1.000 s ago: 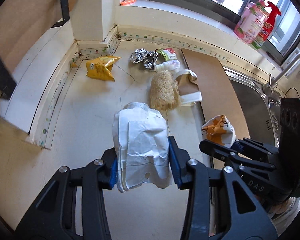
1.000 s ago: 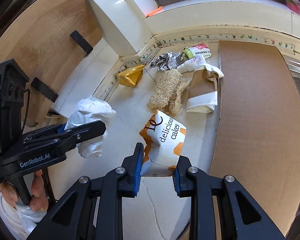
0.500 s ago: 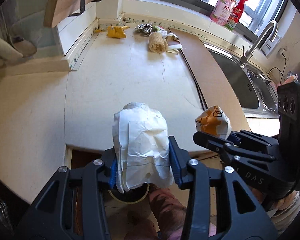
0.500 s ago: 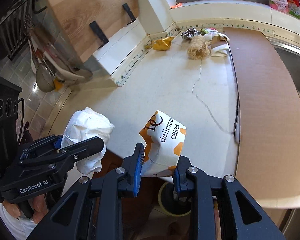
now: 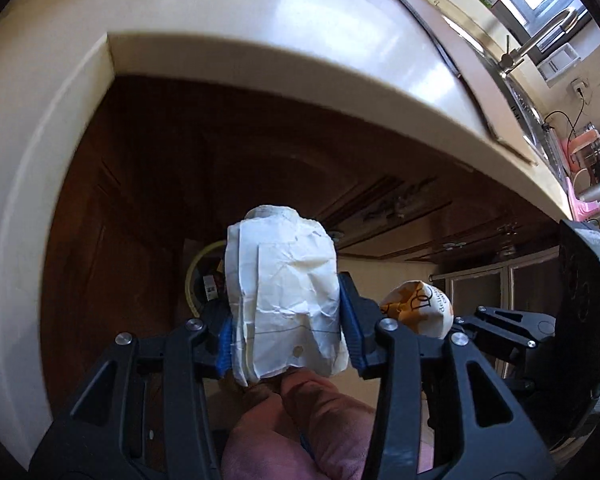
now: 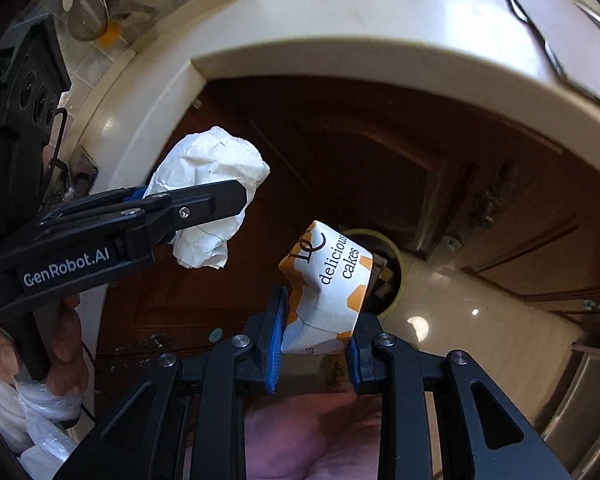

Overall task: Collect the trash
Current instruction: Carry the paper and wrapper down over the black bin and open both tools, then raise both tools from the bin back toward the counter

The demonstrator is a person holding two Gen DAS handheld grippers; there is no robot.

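My left gripper (image 5: 286,322) is shut on a crumpled white paper bag (image 5: 284,280), which sticks out beyond the blue pads. My right gripper (image 6: 316,342) is shut on an orange-and-white "delicious cakes" wrapper (image 6: 332,280). Both point steeply down in front of the dark cabinet, below the counter edge. A yellow-rimmed trash bin (image 5: 192,280) stands on the floor, partly hidden behind the paper bag; in the right wrist view the bin (image 6: 398,264) shows just behind the wrapper. The right wrist view also shows the left gripper (image 6: 224,200) with the paper bag (image 6: 216,168), up and to the left.
The cream countertop edge (image 5: 300,56) overhangs dark wood cabinet doors (image 5: 160,168). A faucet (image 5: 540,36) and sink lie at the upper right. A person's leg in pink cloth (image 5: 300,424) is under the grippers. Pale floor (image 6: 480,320) spreads to the right of the bin.
Both grippers have drawn back off the countertop and sunk below its edge, each carrying its piece of trash. The remaining litter on the counter has slid out of view; the bin has come closer.
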